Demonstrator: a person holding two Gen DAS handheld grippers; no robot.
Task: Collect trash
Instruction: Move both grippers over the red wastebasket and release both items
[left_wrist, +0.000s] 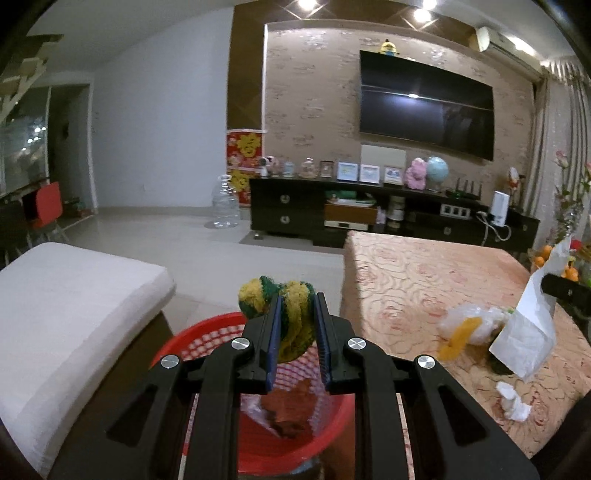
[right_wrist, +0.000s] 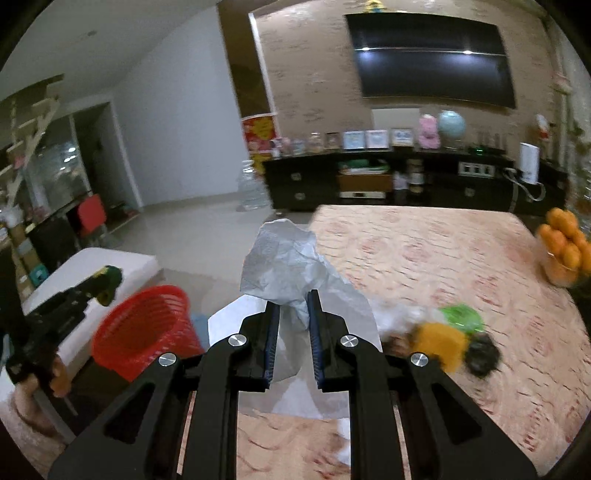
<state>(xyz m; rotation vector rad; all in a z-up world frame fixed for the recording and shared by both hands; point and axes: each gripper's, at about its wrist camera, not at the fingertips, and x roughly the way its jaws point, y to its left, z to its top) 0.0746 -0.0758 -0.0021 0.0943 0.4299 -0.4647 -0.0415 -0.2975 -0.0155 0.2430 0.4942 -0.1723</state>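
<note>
My left gripper (left_wrist: 297, 301) is shut on a yellow and green scouring sponge (left_wrist: 291, 314), held above the red mesh basket (left_wrist: 207, 336) that has brown scraps inside. In the right wrist view that gripper (right_wrist: 103, 282) hangs left of the red basket (right_wrist: 144, 328), sponge (right_wrist: 107, 280) at its tip. My right gripper (right_wrist: 293, 299) is shut on a crumpled white paper bag (right_wrist: 284, 258) lifted over the table's left edge. On the table (right_wrist: 424, 251) lie an orange wrapper (right_wrist: 439, 341), a green scrap (right_wrist: 461, 317) and a dark lump (right_wrist: 480, 354), blurred.
A white cushioned bench (left_wrist: 74, 306) stands left of the basket. A crumpled tissue (left_wrist: 515, 404) lies on the tablecloth near its front. A bowl of oranges (right_wrist: 565, 251) sits at the table's right edge. The dark TV cabinet (left_wrist: 369, 214) and water jug (left_wrist: 225, 203) stand beyond.
</note>
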